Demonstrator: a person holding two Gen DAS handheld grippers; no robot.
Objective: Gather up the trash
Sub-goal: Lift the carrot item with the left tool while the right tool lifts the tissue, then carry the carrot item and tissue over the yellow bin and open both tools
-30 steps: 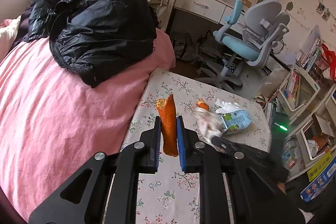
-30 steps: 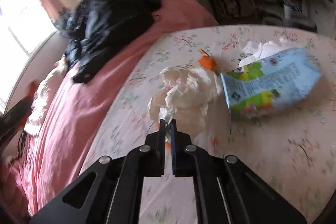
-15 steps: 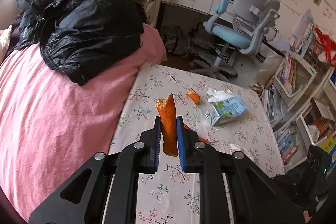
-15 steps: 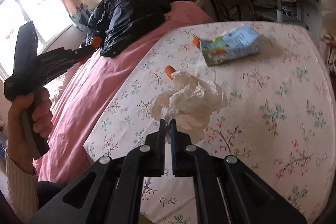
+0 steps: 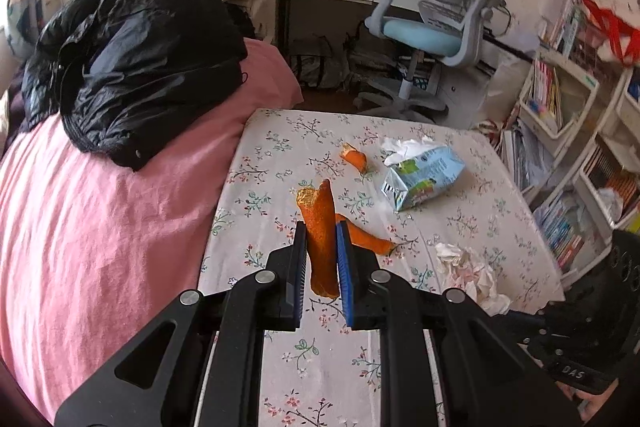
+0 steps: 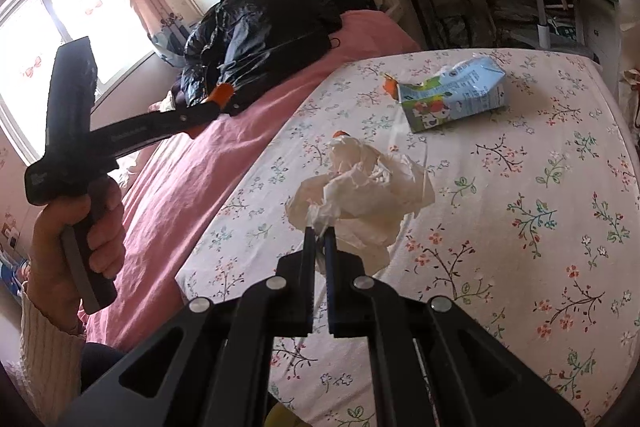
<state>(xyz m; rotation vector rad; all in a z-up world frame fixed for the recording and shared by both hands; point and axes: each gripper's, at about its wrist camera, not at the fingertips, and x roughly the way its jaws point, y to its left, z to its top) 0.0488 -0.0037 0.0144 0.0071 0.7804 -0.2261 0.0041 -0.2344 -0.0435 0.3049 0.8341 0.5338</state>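
My left gripper (image 5: 321, 227) is shut on a long strip of orange peel (image 5: 319, 227) that stands up between its blue pads, above the flowered table (image 5: 280, 163). A second peel strip (image 5: 366, 239) lies on the cloth just behind it, and a small peel piece (image 5: 355, 158) sits farther back. A crushed blue-green drink carton (image 5: 424, 179) lies beside white tissue (image 5: 404, 147). My right gripper (image 6: 319, 231) is shut on a crumpled white tissue (image 6: 360, 191), held over the table's near left part. In the right wrist view the left gripper (image 6: 224, 99) shows at the left with peel (image 6: 221, 93) in it.
A pink bed (image 5: 100, 227) with a black jacket (image 5: 132, 55) borders the table's left side. A grey and blue desk chair (image 5: 436, 23) and a desk stand behind. Bookshelves (image 5: 560, 107) line the right. A hand (image 6: 80, 227) in a cream sleeve grips the left tool.
Both grippers pulled back from the litter with their loads. The right one carried the tissue toward the table's near edge. The left view rolled slightly and now shows more table.
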